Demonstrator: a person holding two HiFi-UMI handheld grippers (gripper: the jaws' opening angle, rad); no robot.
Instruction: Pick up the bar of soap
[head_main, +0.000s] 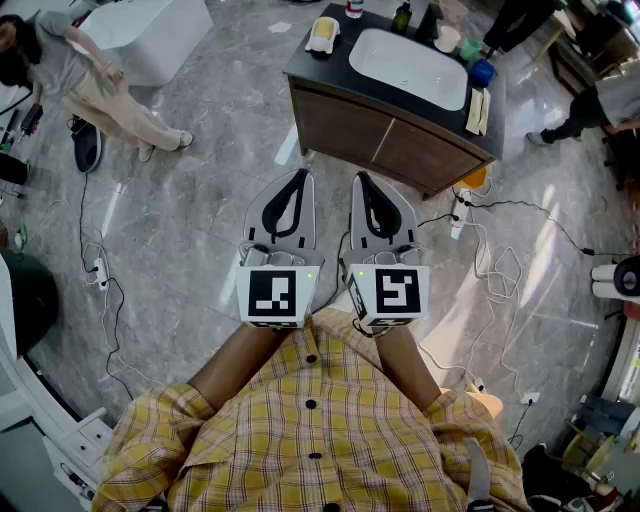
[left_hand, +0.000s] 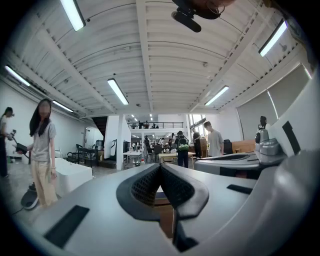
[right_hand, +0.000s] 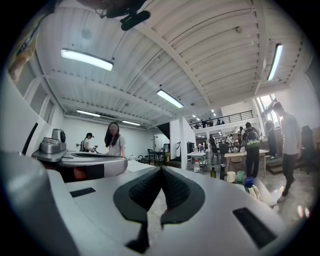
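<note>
Far left first: person (head_main: 95, 85) in a grey top and beige trousers, out on the marble floor (head_main: 200, 230), beside a white tub (head_main: 150, 30). Lower down, power strip (head_main: 100, 272) flat on the tiles.

Into the middle now: left gripper (head_main: 299, 180). Hangs over the floor, points toward the desk (head_main: 400, 145), stops short of its wooden front. Jaws closed, pressed tip to tip, nothing between them. Marker cube at the rear, bare forearm behind it, yellow checked shirt (head_main: 310, 440) filling the bottom edge.

Up ahead, the soap (head_main: 323, 35): pale cream, at the left end of the dark desk top, just left of the sink (head_main: 410, 65), on what looks like a white dish. Lies untouched, well apart from both grippers.

Just beside the left one, right gripper (head_main: 361, 182). Runs parallel, aims the same way, also short of the desk. Jaws closed here too, meeting at the tips, empty.

On across the desk: white oval sink set into the top, dark bottle (head_main: 402, 16) behind it, then white cup (head_main: 447, 38), green cup (head_main: 469, 48) and blue cup (head_main: 483, 72) stepping toward the right end. Same cups in sight in the right gripper view, off to the right past the closed jaws. Folded cloth (head_main: 478, 110) at the desk's right edge, right beside the sink.

Far right: second person (head_main: 600, 100), light top and dark trousers, low on the floor beyond the desk's end.
</note>
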